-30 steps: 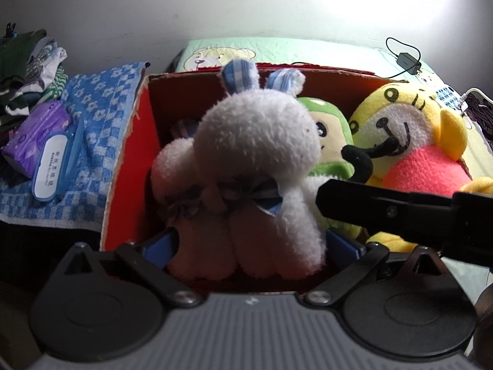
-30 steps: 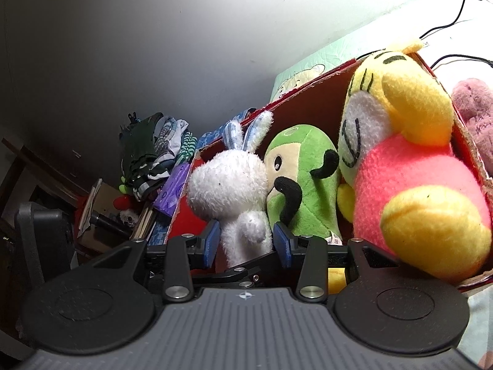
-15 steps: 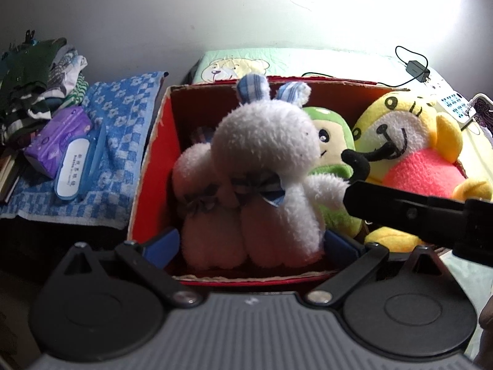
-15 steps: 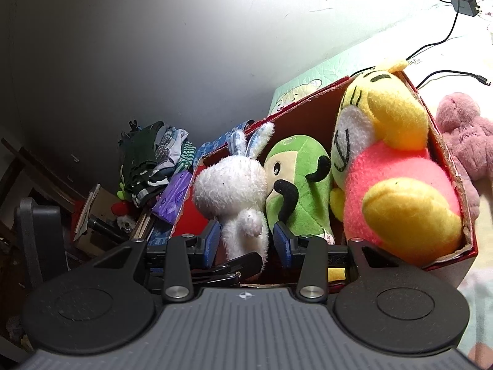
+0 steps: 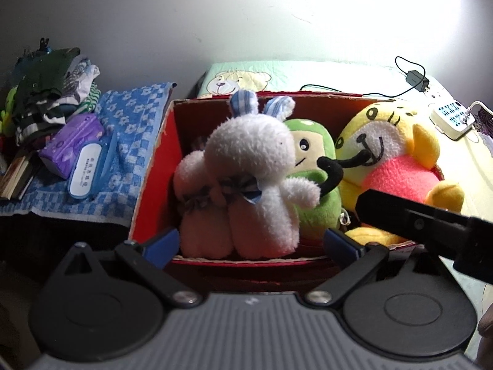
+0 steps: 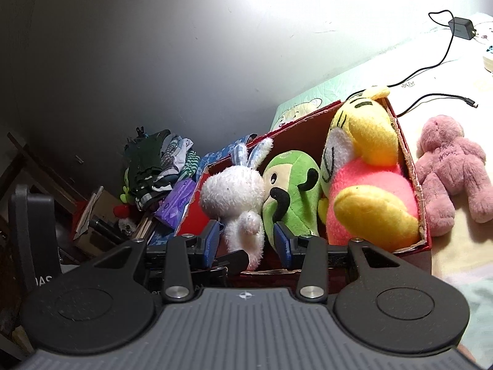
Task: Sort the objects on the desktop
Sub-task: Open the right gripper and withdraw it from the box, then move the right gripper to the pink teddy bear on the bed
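Note:
A red cardboard box [image 5: 148, 191] holds three plush toys side by side. A white rabbit [image 5: 246, 172] with blue checked ears stands at its left end, a green plush [image 5: 314, 160] in the middle and a yellow and pink plush [image 5: 394, 166] at the right. My left gripper [image 5: 251, 243] is open just in front of the box's near wall, its blue fingertips clear of the rabbit. My right gripper [image 6: 246, 242] is open too, near the box's front left corner [image 6: 191, 225], with the rabbit [image 6: 234, 191] seen beyond its fingers. A pink teddy bear [image 6: 446, 175] lies on the bed to the right of the box.
A blue checked towel [image 5: 129, 129] left of the box carries a purple pack [image 5: 71, 141] and a white and blue case [image 5: 84, 169]. Folded clothes [image 5: 49, 101] are piled behind them. A charger with its cable [image 5: 416, 78] and a white power strip [image 5: 450, 117] lie behind the box.
Both grippers have drawn back from the box, so the toys look smaller. The white rabbit stays standing in the box, and the left fingertips no longer flank it.

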Action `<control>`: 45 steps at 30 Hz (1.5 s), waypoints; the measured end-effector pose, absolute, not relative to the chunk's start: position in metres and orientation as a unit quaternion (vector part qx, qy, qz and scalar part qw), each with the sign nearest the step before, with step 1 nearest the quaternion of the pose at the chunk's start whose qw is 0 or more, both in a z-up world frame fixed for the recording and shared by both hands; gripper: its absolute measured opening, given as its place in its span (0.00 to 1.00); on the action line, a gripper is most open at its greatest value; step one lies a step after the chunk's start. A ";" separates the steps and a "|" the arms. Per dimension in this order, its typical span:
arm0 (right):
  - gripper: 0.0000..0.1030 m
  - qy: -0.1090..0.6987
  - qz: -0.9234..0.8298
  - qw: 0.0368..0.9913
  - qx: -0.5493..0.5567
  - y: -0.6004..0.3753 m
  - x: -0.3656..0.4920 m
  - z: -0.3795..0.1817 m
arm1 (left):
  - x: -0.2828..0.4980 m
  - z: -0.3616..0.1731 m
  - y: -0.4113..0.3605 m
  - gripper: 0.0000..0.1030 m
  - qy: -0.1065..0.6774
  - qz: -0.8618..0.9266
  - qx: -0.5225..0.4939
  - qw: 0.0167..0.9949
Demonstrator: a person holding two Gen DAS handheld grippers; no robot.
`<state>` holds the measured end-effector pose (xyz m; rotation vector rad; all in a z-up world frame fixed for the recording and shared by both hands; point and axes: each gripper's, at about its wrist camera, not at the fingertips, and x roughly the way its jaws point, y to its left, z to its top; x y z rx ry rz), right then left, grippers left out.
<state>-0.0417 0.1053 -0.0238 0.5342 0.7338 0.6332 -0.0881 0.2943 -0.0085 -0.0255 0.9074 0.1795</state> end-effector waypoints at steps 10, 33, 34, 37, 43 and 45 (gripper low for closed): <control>0.42 0.349 0.318 0.847 0.245 0.080 -0.044 -0.021 | -0.096 -0.005 0.260 0.97 0.442 0.095 -0.012 0.892; 0.43 0.377 0.347 0.824 0.243 -0.001 -0.038 -0.032 | -0.085 -0.033 0.165 0.97 0.492 0.103 -0.026 0.864; 0.43 0.378 0.347 0.823 0.245 -0.004 -0.038 -0.033 | -0.084 -0.035 0.160 0.97 0.495 0.101 -0.025 0.863; 0.43 0.384 0.342 0.820 0.250 -0.019 -0.035 -0.036 | -0.080 -0.039 0.146 0.97 0.502 0.093 -0.021 0.860; 0.43 0.394 0.327 0.819 0.260 -0.042 -0.031 -0.044 | -0.072 -0.048 0.124 0.97 0.516 0.080 -0.019 0.852; 0.43 0.399 0.320 0.818 0.263 -0.048 -0.029 -0.048 | -0.069 -0.051 0.117 0.97 0.522 0.072 -0.017 0.850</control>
